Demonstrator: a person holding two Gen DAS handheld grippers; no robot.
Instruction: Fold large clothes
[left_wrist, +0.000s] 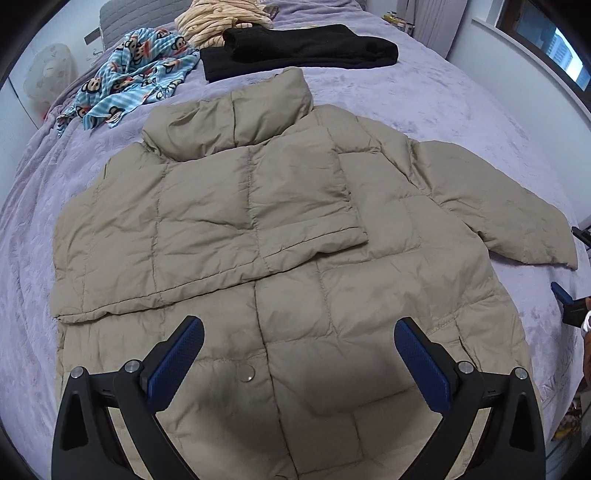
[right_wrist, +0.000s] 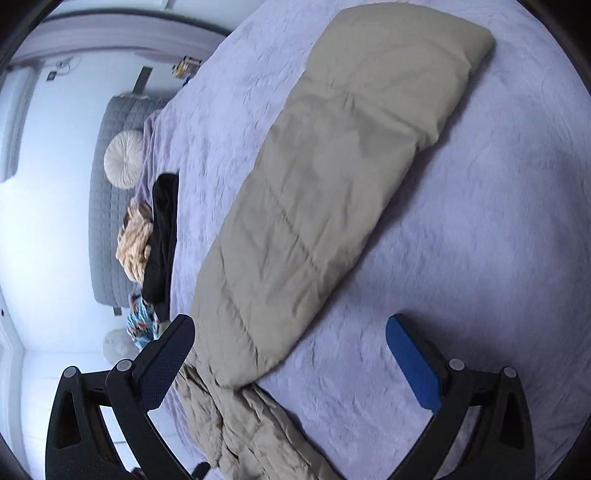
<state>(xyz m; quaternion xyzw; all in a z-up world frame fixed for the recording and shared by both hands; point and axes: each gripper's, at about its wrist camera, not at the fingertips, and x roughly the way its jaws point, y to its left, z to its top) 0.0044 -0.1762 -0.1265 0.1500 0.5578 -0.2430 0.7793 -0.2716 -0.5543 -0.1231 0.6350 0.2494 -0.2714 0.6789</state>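
The tan puffer jacket (left_wrist: 280, 229) lies flat on the purple bedspread (left_wrist: 461, 110), collar at the far end, hem near; its left sleeve (left_wrist: 236, 218) is already folded across the chest, while the right sleeve (right_wrist: 332, 192) is spread out to the right, its long axis running away from the body toward the bed's edge; the right gripper (right_wrist: 290, 354) hangs over that sleeve near the shoulder, jaws fully apart and holding nothing, so it looks the nearer tool for the next fold; the left gripper (left_wrist: 299, 347) hovers over the near hem, likewise wide and empty
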